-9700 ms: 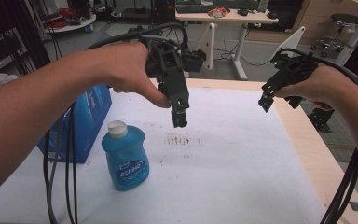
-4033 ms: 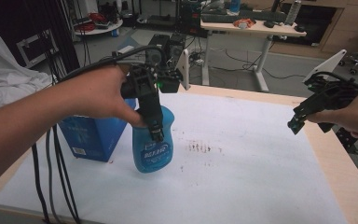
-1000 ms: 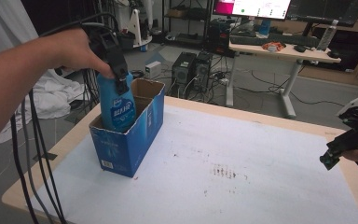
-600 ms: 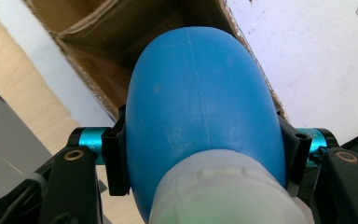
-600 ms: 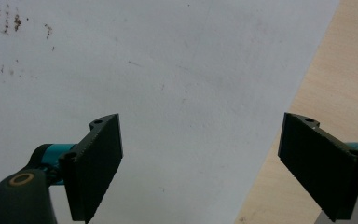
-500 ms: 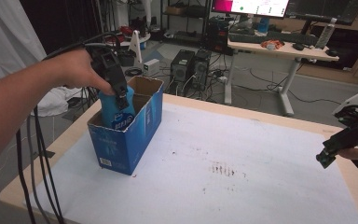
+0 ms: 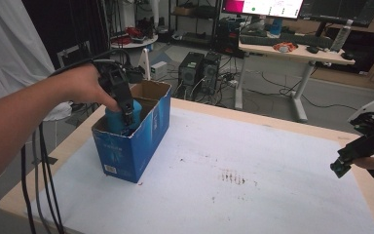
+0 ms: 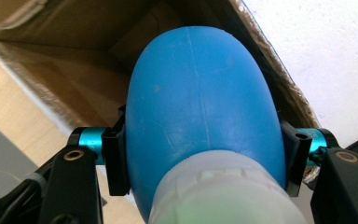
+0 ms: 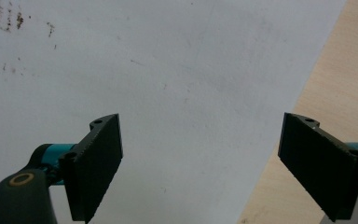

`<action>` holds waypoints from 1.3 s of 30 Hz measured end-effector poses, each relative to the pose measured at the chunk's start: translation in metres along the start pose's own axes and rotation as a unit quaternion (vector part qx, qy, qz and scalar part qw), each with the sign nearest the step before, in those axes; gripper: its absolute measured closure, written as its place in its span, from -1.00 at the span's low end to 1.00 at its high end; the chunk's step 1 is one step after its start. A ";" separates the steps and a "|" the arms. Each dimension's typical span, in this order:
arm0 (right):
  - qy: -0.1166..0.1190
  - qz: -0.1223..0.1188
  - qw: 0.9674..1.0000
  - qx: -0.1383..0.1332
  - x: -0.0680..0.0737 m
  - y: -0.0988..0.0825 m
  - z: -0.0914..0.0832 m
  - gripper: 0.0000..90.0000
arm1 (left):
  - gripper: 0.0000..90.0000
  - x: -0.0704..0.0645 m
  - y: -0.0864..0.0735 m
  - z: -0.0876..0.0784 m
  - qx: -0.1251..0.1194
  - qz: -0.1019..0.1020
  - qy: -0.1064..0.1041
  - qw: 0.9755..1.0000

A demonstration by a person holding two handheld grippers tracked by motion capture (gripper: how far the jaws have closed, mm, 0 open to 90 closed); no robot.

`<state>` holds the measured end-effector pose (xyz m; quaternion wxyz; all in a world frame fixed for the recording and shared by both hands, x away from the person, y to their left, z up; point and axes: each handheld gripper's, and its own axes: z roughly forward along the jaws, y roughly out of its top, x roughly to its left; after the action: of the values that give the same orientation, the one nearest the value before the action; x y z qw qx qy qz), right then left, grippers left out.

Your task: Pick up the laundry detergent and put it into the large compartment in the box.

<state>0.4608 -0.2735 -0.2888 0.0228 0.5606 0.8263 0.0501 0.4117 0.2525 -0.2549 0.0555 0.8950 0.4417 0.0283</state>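
Left gripper (image 7: 126,116) is clamped on the bottle (image 7: 121,117), jaws pressed to both sides of the blue body just under the white cap, seen close in the left gripper view (image 8: 200,154). Bottle (image 8: 200,102) is partway down in the near compartment of the box (image 7: 131,146), its top just above the rim. Box sits at the left part of the table (image 7: 253,195), on the white sheet.

Risks, judged from here: the bottle sits near the front wall, so a push down off-centre could catch the bottom on the cardboard rim or flap and tip or slide the light box. Letting go too early would drop the bottle and it could land tilted against the wall. The smooth round body could also slip or twist in the pads if the hand tilts. The trailing cable could snag the box edge on the way out.

Pose: left forearm comes in from the lower left, hand over the box, gripper pointing steeply down. Right gripper (image 7: 343,163) hangs at the far right edge, well apart from the box, angled down at the sheet; its jaws stand wide apart with nothing between them (image 9: 200,163).
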 end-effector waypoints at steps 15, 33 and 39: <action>-0.002 -0.001 1.000 -0.003 0.000 -0.002 -0.001 -0.71 | -0.18 -0.003 -0.004 0.023 0.005 0.067 -0.011 0.998; -0.003 -0.001 1.000 -0.002 0.000 -0.004 -0.001 -0.71 | -0.19 0.001 -0.001 0.031 -0.002 0.076 -0.024 0.997; -0.002 0.001 1.000 -0.001 -0.001 -0.004 0.001 -0.71 | -0.20 0.002 -0.001 0.031 -0.001 0.068 -0.025 0.997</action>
<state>0.4577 -0.2754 -0.2901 0.0255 0.5617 0.8254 0.0498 0.4153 0.2521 -0.2859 0.0653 0.9235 0.3779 0.0105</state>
